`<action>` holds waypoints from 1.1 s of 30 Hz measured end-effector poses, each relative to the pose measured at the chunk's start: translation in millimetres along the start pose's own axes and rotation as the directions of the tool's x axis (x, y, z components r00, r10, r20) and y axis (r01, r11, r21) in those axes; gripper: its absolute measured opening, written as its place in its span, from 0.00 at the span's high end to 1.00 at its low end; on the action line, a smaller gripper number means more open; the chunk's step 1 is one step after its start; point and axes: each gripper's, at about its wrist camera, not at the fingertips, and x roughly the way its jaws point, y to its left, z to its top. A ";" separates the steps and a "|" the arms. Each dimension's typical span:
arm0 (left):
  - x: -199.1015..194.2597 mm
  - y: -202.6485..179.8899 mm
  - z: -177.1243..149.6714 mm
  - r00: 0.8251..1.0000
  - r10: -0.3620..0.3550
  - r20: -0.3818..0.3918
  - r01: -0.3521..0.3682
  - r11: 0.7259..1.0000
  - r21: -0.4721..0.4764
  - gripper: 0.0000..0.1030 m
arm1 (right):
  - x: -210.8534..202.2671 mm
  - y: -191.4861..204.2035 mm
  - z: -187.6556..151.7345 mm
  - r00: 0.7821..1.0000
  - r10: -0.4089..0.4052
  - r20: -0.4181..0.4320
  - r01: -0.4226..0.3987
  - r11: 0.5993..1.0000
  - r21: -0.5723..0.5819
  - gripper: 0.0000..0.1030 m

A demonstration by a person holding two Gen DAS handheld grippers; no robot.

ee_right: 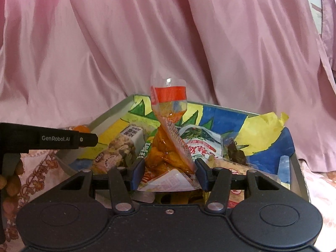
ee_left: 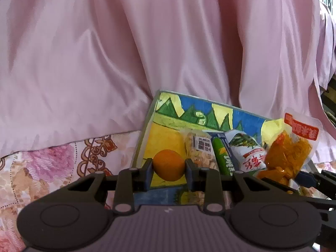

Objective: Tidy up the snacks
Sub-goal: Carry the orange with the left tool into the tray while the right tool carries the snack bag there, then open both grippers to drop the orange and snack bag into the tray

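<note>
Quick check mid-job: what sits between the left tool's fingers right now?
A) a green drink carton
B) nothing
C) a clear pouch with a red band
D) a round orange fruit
D: in the left wrist view the left tool is clamped on the orange fruit, over the painted box.

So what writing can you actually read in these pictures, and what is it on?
"GenRobot.AI": on the black left gripper, seen from the right wrist.
Red strip on the clear orange snack bag: characters, blurred.
White-and-green packet: red characters, unreadable.
Nut bar: label too small.
Green carton: blurred.
</note>
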 end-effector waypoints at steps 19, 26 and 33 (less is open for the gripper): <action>-10.3 8.6 1.3 1.000 0.010 -0.022 -0.011 0.996 -0.084 0.41 | -8.8 1.8 10.5 0.999 0.007 0.041 -0.006 0.999 -0.044 0.24; -51.7 5.0 5.2 0.997 0.013 0.071 -0.006 0.996 -0.093 0.10 | -46.1 -7.5 24.5 0.989 -0.010 0.148 0.012 1.000 -0.009 0.08; -104.6 -0.6 7.6 0.984 0.037 0.174 -0.023 0.996 -0.085 0.00 | -94.3 -16.5 38.0 0.968 -0.032 0.247 0.024 0.999 0.033 0.02</action>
